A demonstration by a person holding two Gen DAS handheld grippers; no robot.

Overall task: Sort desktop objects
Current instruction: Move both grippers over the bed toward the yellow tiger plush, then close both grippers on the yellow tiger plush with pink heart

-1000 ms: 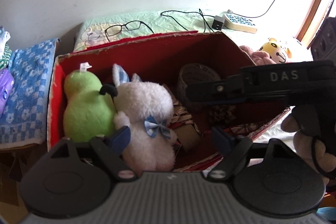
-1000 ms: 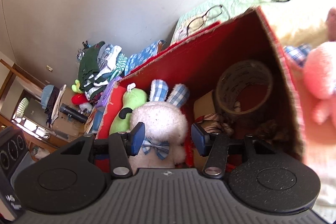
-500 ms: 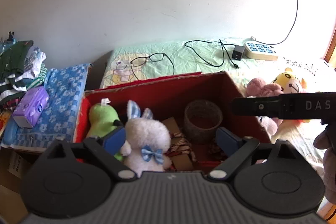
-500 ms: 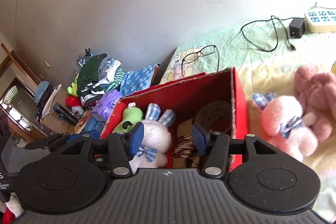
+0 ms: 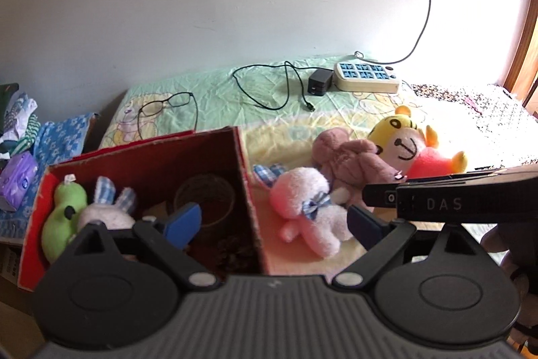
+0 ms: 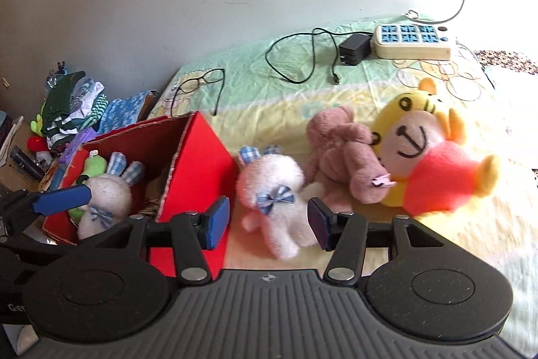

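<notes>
I have pulled both grippers back and to the right of the red box [image 6: 198, 164]. My right gripper [image 6: 267, 224], which was over the box, now frames the pink bunny [image 6: 275, 194] beside it, jaws wider. My left gripper [image 5: 274, 224] straddles the box's right wall.
</notes>
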